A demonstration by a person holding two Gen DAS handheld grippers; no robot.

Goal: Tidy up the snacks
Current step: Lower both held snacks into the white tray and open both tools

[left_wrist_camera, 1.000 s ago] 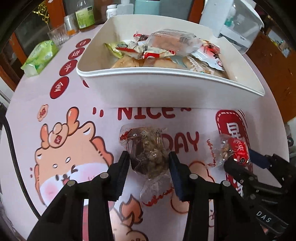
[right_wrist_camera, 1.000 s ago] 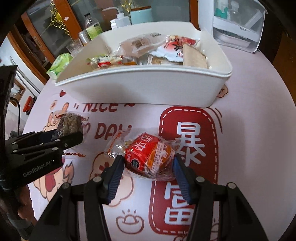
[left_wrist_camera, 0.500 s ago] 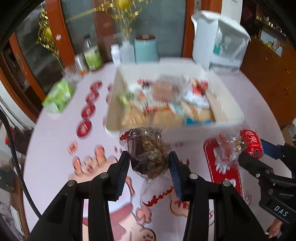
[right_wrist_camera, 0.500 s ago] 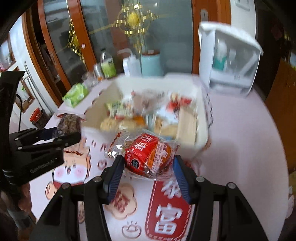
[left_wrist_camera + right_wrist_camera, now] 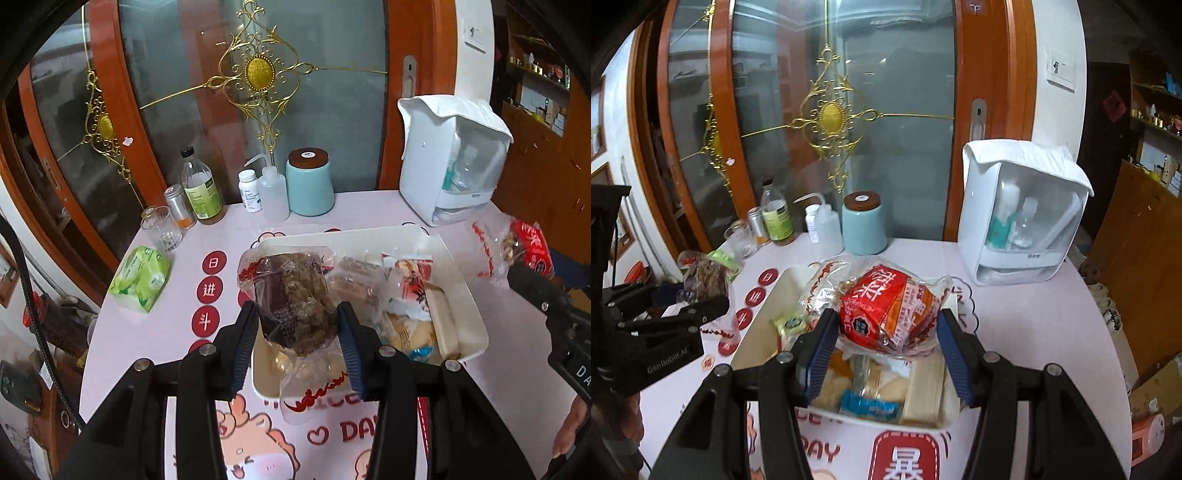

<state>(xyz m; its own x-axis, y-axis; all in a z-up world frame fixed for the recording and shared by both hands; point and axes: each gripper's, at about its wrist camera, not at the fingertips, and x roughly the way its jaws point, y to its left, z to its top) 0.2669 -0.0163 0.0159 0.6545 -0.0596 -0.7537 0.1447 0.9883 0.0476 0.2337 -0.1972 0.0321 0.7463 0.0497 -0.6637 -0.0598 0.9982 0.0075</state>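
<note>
My left gripper [image 5: 297, 325] is shut on a clear packet of dark brown snack [image 5: 295, 299] and holds it in the air over the left end of the white bin [image 5: 469, 314]. My right gripper [image 5: 884, 334] is shut on a red-labelled snack packet [image 5: 886, 310] and holds it above the bin [image 5: 753, 332], which holds several wrapped snacks. The right gripper's packet also shows at the right of the left wrist view [image 5: 524, 247]. The left gripper's packet shows at the left of the right wrist view [image 5: 705, 277].
At the table's far edge stand a glass [image 5: 160, 229], a tin [image 5: 179, 205], a bottle [image 5: 201, 192], a pill jar [image 5: 250, 190], a squeeze bottle [image 5: 273, 197], a teal canister [image 5: 309, 182] and a white dispenser box [image 5: 448, 162]. A green tissue pack [image 5: 142, 277] lies left.
Both grippers have risen from the tablecloth with their packets and moved forward to hang over the bin. The view has tilted up toward the glass door.
</note>
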